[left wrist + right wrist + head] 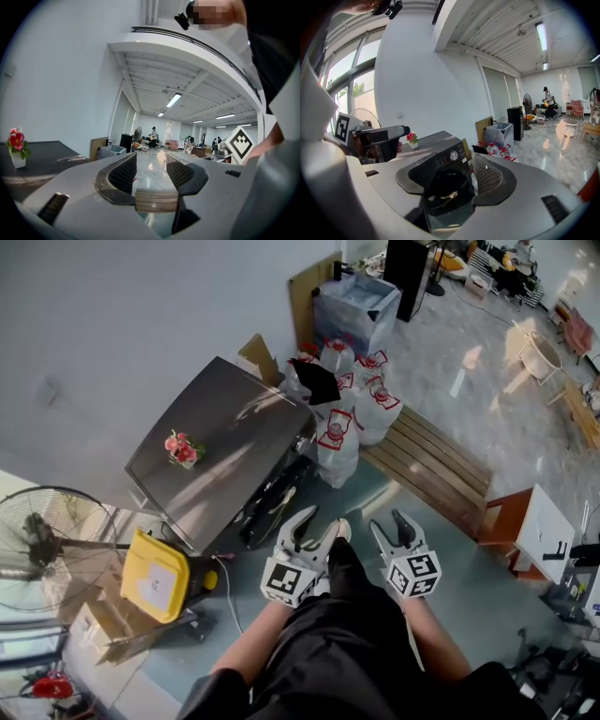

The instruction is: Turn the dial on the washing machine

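Left claw (151,171) and right claw (457,165) both stand spread and empty, apart from the washing machine (220,442). Its dial (453,156) sits on the front panel. A misaligned approach could miss the small dial.

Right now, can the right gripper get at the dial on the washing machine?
Probably yes: the right gripper is open and empty, and the dial on the washing machine faces it unblocked, though it is not yet close.
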Available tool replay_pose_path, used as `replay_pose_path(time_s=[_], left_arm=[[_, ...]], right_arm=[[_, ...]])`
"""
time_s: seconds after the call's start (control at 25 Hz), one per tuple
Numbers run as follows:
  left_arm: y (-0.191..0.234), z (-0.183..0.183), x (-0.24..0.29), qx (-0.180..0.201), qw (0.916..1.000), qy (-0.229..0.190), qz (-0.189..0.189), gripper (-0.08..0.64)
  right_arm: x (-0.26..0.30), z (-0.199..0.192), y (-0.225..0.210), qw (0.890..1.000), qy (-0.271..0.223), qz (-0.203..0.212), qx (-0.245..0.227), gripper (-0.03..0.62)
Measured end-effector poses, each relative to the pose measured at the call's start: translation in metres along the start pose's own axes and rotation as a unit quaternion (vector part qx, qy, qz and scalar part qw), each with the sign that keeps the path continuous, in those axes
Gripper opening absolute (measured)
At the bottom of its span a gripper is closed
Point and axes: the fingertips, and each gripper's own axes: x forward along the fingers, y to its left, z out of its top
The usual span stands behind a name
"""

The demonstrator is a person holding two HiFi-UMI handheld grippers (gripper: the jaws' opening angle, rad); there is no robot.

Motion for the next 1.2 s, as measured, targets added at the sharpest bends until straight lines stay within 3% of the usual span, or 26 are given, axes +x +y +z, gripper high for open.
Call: replay_pose_path(time_s=[0.2,0.8,1.2], left_arm=[[0.021,0.012,0.041,-0.007,0.9999,0.004,-0.007,0.173],[0.059,0.034,0.152,0.019,0.999,0.024,-0.034,0.173],[0.102,0.044,0.174,0.022,0.9993,0.03,-0.006,0.172]], right_arm=[[0.037,0.02,-0.029,1.0,0.001,0.0,-0.001,0.219],[0.108,0.051,-0.097,1.0,0.003,-0.006,0.02,0.218],[0.161,0.062,-0.106,1.0,0.011,0.025,0.003,0.219]])
